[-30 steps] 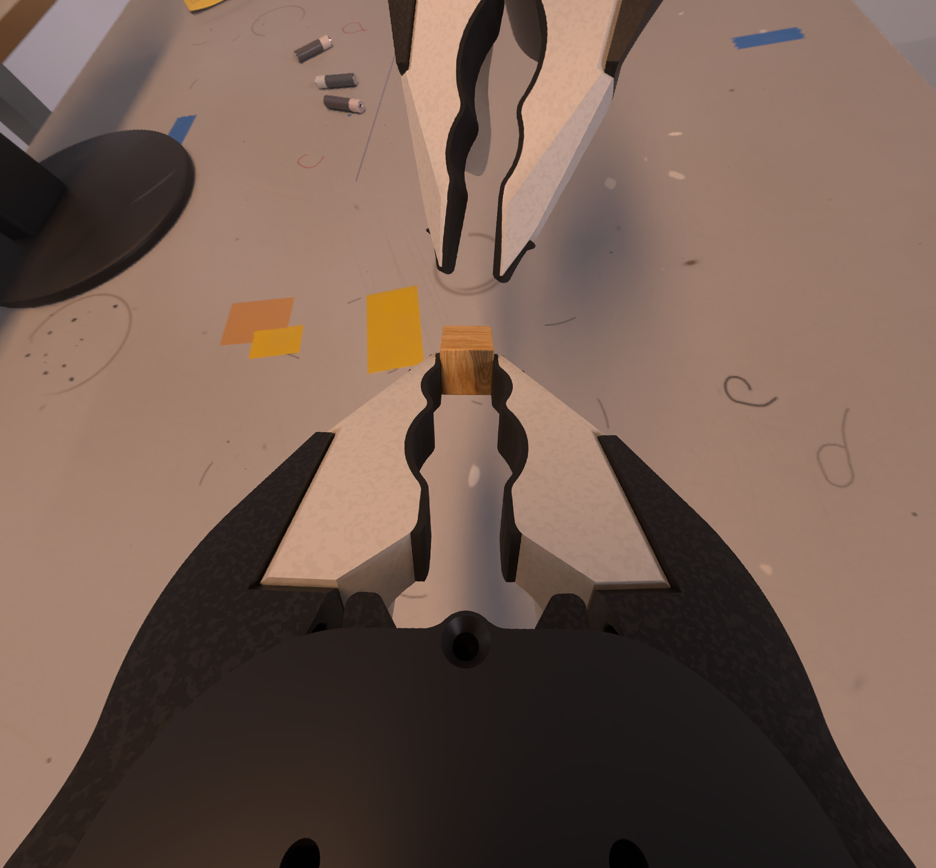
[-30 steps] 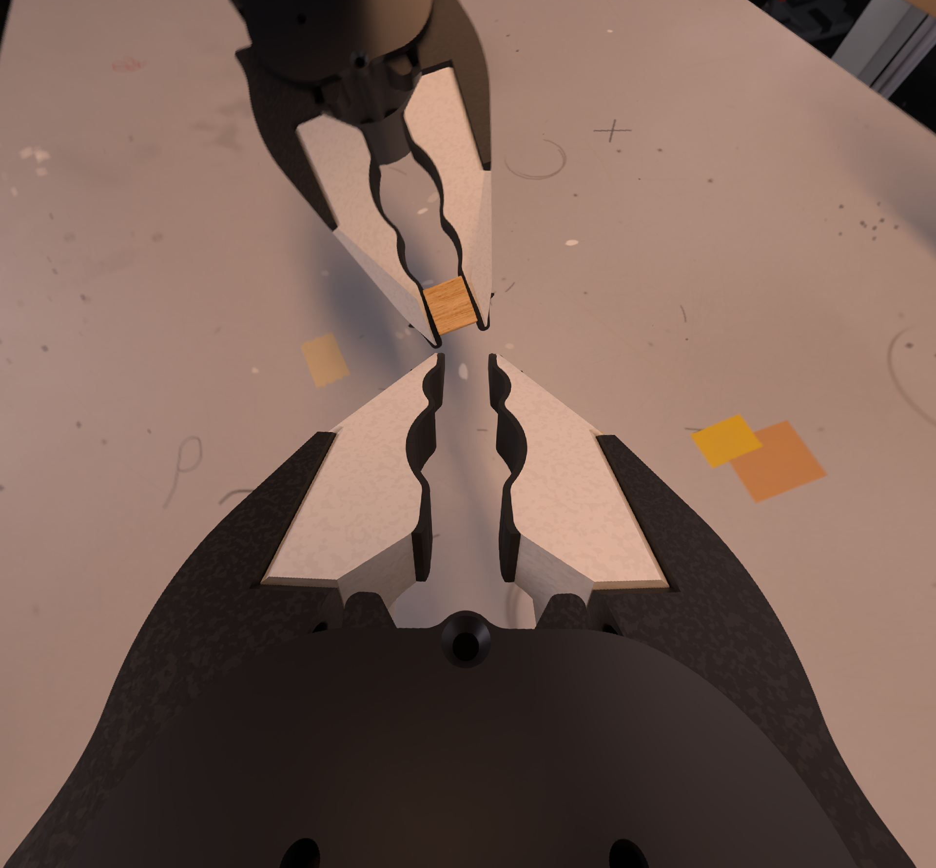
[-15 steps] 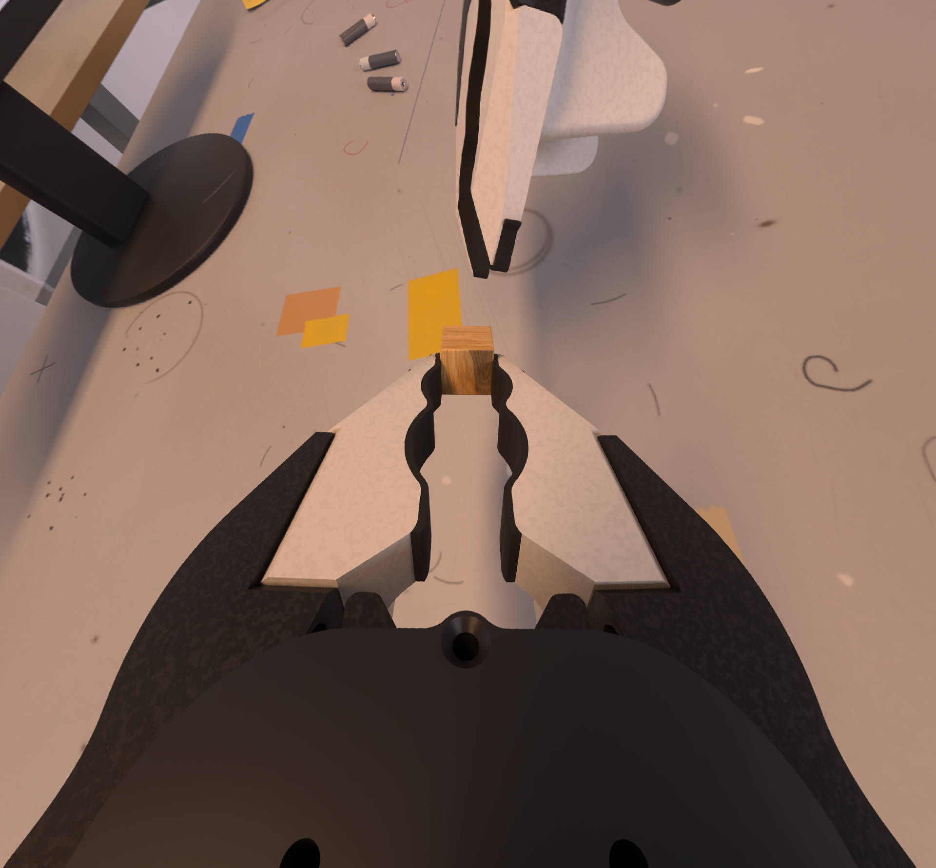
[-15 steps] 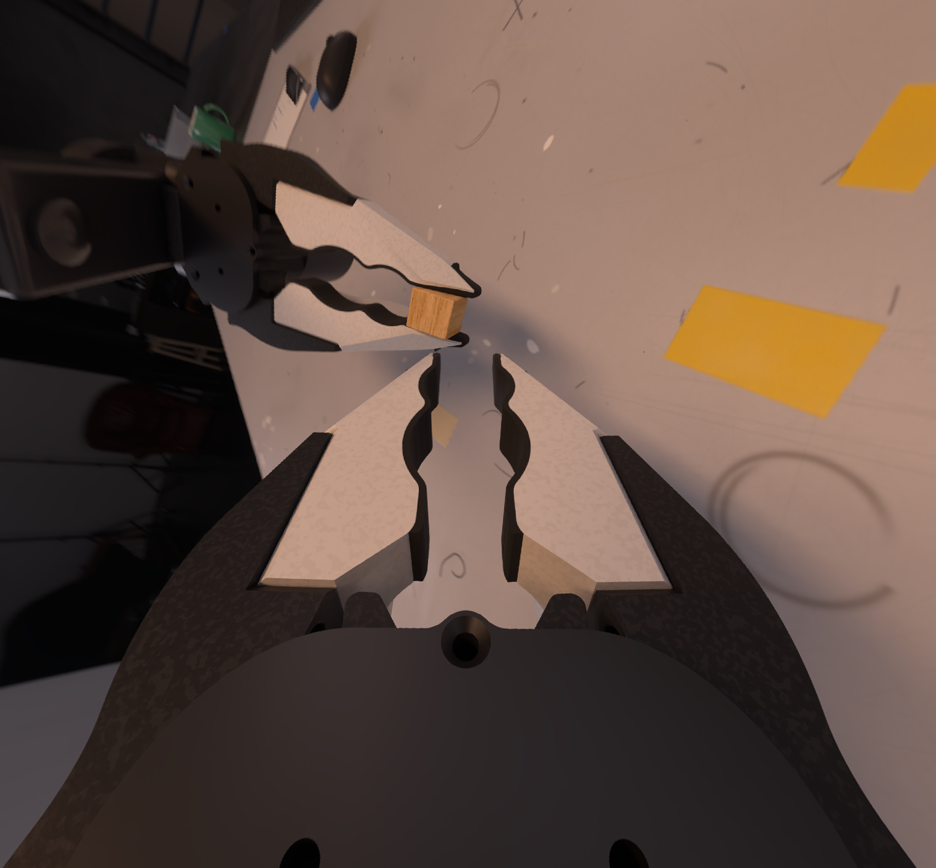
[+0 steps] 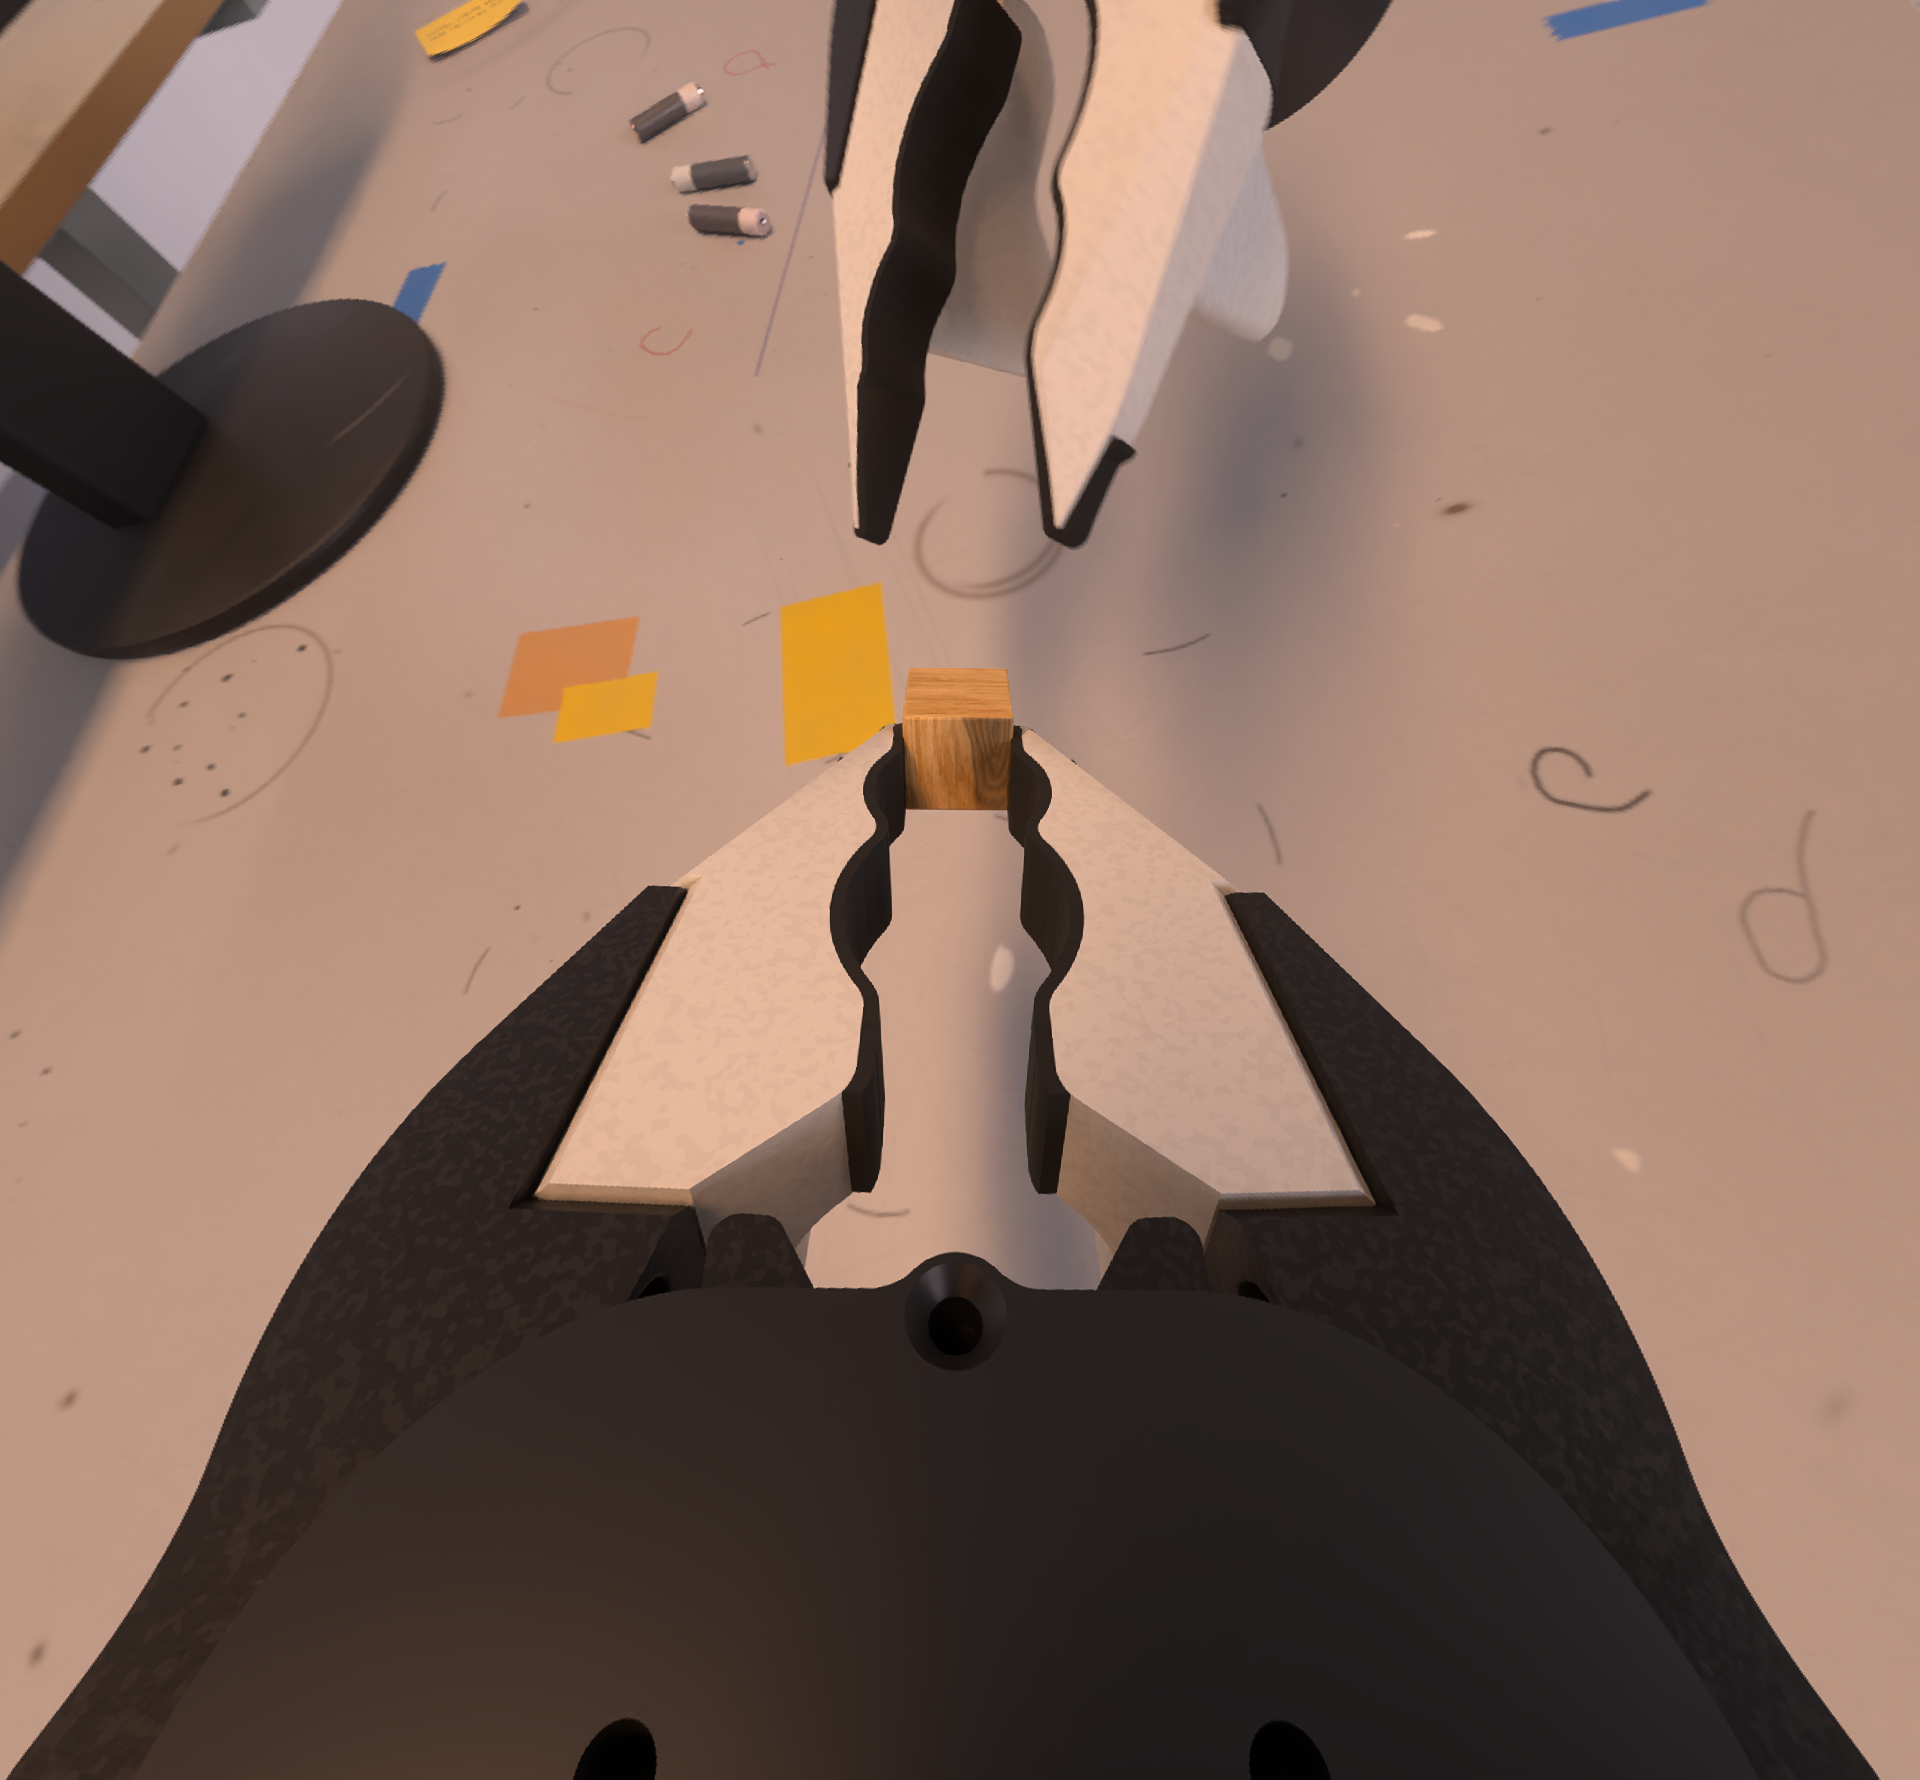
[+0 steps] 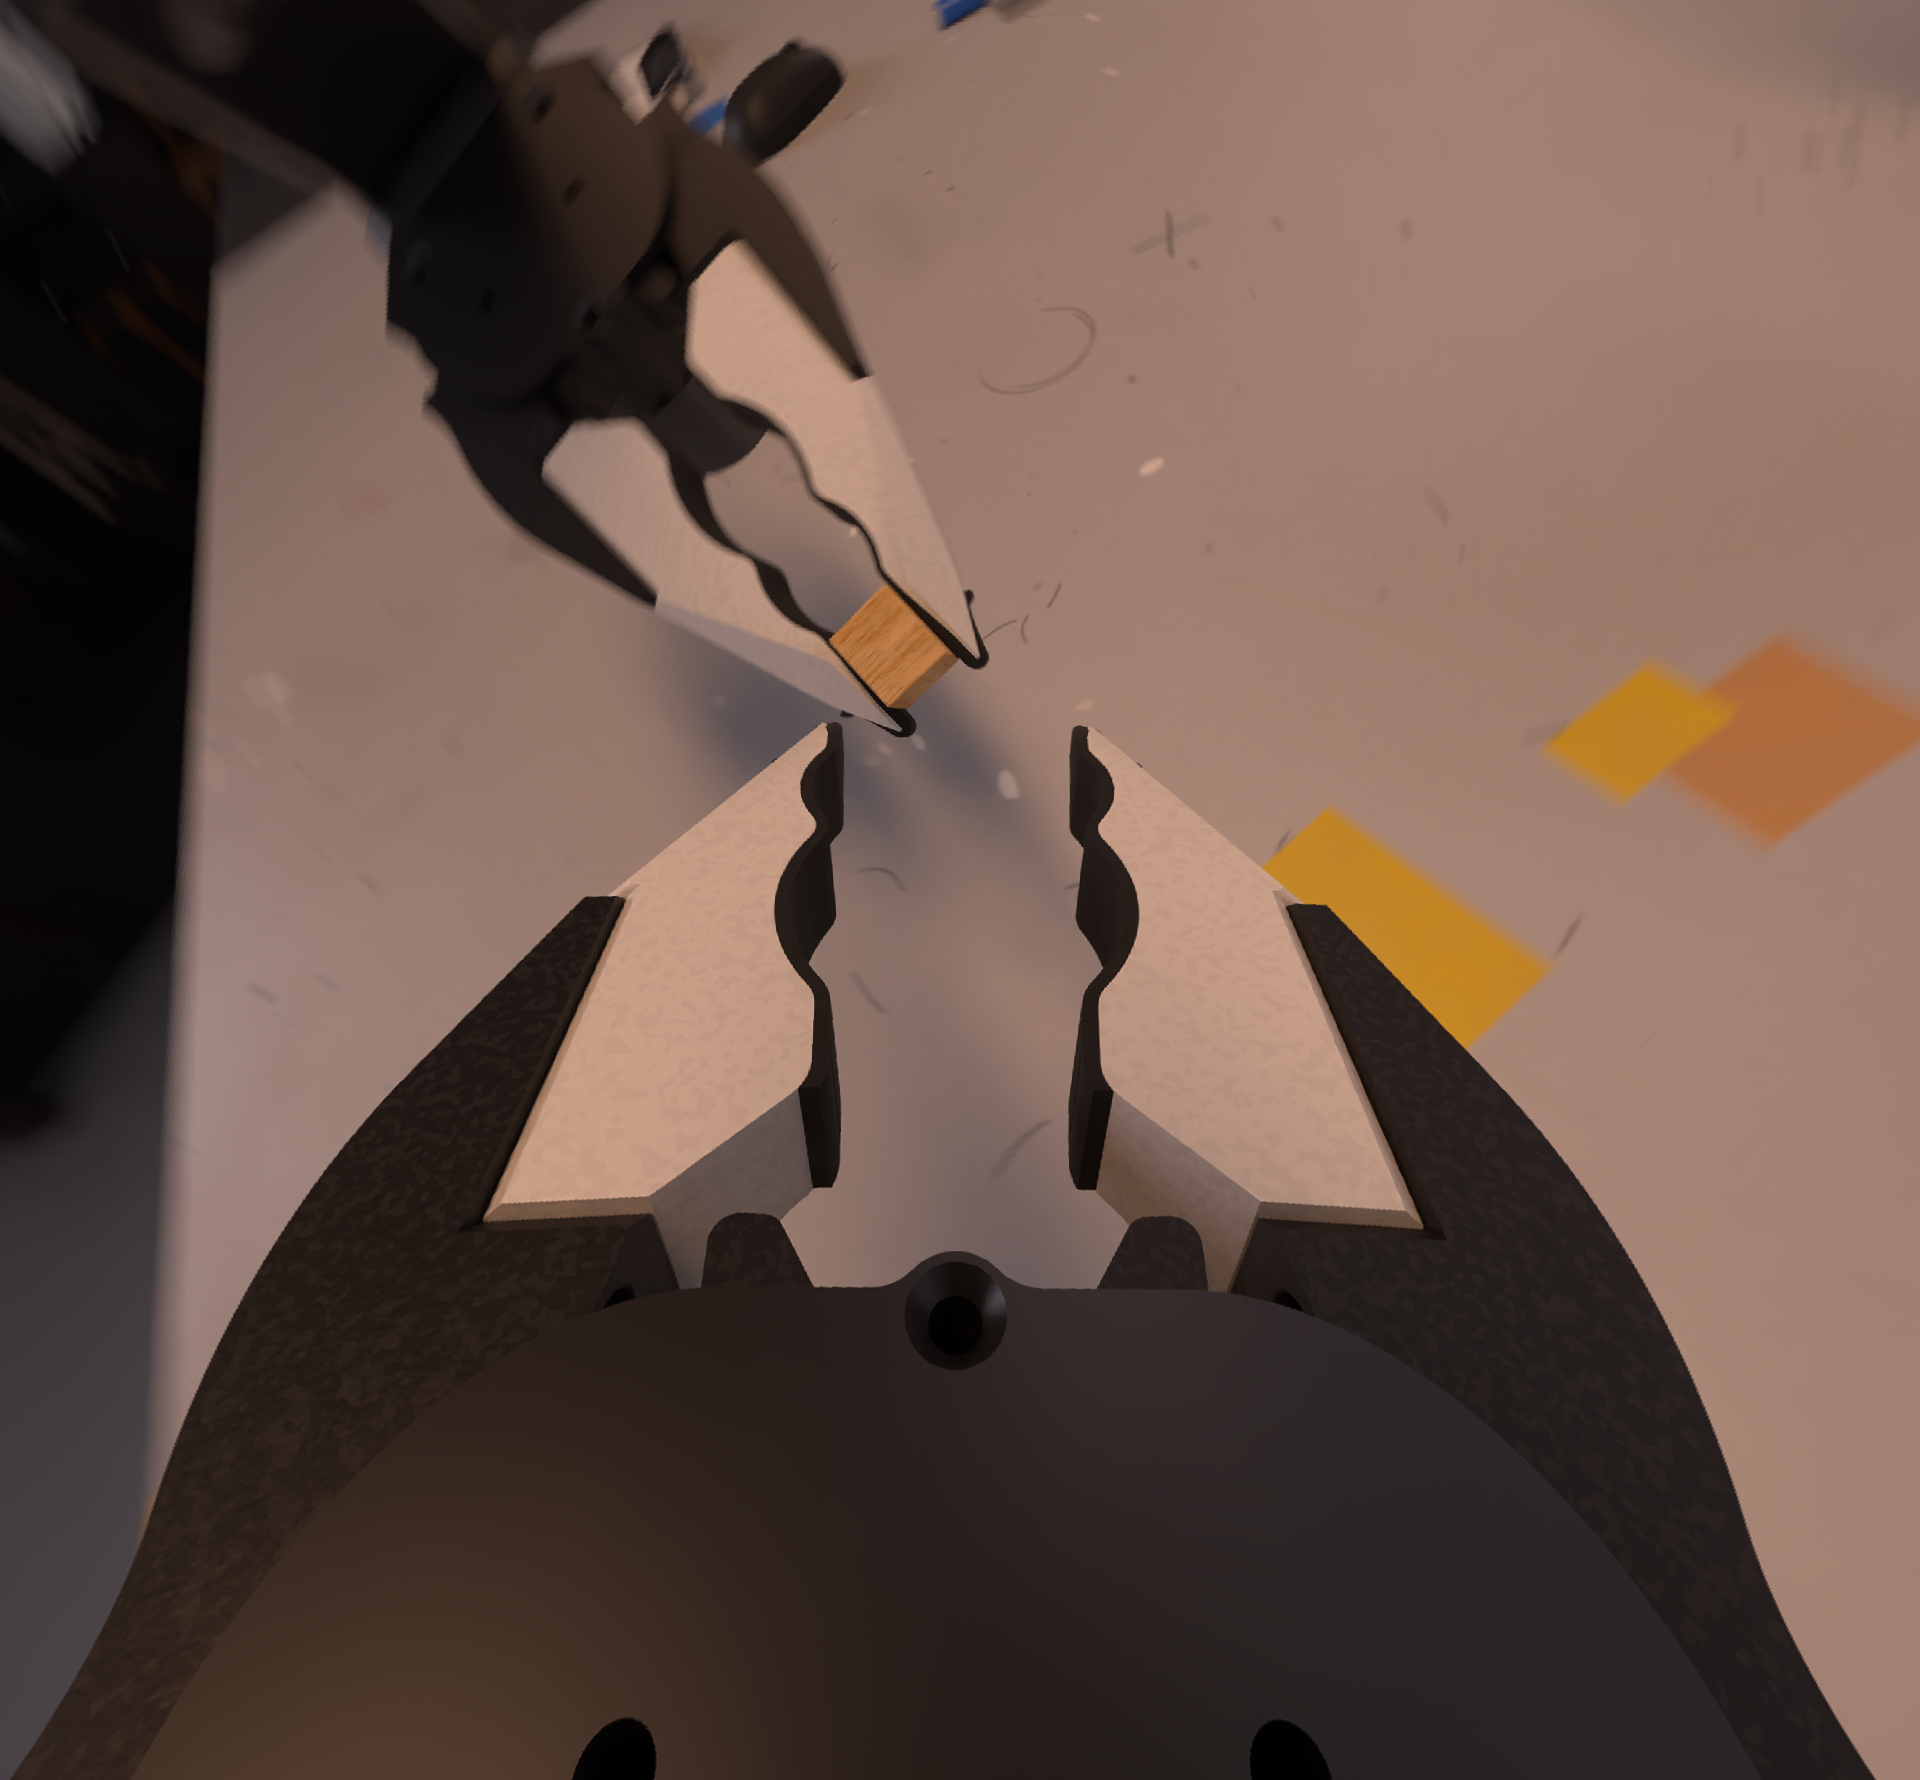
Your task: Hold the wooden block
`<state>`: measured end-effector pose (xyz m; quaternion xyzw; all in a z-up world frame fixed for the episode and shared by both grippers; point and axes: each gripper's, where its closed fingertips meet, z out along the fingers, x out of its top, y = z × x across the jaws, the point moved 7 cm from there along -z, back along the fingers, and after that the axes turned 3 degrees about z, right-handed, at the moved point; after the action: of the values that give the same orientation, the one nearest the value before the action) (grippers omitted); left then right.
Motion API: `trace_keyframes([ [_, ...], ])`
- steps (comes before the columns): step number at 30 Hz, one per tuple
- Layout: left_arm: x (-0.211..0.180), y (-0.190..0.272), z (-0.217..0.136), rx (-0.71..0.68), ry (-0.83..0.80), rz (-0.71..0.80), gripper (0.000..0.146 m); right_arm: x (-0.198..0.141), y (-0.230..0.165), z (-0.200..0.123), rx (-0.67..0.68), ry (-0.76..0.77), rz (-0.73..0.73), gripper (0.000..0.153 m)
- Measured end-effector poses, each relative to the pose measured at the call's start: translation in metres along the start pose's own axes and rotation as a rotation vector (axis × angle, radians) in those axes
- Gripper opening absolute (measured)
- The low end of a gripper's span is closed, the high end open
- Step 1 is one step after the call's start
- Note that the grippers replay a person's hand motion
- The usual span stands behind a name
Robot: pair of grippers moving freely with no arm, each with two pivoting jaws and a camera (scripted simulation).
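A small wooden block (image 5: pixel 956 741) is clamped between the fingertips of my left gripper (image 5: pixel 956 738), held above the table. In the right wrist view the same block (image 6: pixel 894 644) shows in the left gripper (image 6: pixel 940 691), which comes in from the upper left. My right gripper (image 6: pixel 954 738) is open and empty, its tips just below and to the right of the block, not touching it. In the left wrist view the right gripper (image 5: pixel 971 530) hangs beyond the block, its tips pointing toward it with a gap between.
Yellow (image 5: pixel 834 670) and orange (image 5: pixel 569 665) patches lie on the table (image 5: pixel 1558 587). Three batteries (image 5: pixel 717 172) lie farther back. A black round stand base (image 5: pixel 239 473) is at the left. A dark mouse-like object (image 6: pixel 779 94) and the table's left edge show in the right wrist view.
The right gripper has rolled back from edge-on to face-on and opened wider. The left gripper has kept its hold on the block.
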<state>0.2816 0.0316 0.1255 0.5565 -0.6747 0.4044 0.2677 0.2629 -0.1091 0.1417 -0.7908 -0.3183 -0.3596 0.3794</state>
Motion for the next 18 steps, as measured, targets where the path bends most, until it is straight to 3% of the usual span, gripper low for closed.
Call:
trace_keyframes([
  [5,-0.001,-0.001,0.002,0.057,-0.026,0.045,0.018,-0.008,0.013,-0.001,0.061,-0.007,0.547,0.042],
  [8,-0.001,0.0,0.003,0.059,-0.03,0.054,0.018,-0.013,0.013,0.004,0.148,-0.019,0.664,0.037],
  [10,-0.002,0.0,0.003,0.06,-0.037,0.058,0.018,-0.014,0.012,0.006,0.179,-0.012,0.662,0.021],
  [12,-0.002,0.001,0.003,0.047,-0.033,0.048,0.018,-0.013,0.011,0.006,0.177,-0.027,0.579,0.018],
  [14,-0.002,0.002,0.003,0.013,-0.025,0.036,0.018,-0.011,0.009,0.004,0.167,-0.069,0.385,0.018],
  [18,0.001,0.007,0.002,-0.062,0.0,0.032,0.018,-0.01,-0.003,-0.001,0.097,-0.112,-0.226,0.018],
])
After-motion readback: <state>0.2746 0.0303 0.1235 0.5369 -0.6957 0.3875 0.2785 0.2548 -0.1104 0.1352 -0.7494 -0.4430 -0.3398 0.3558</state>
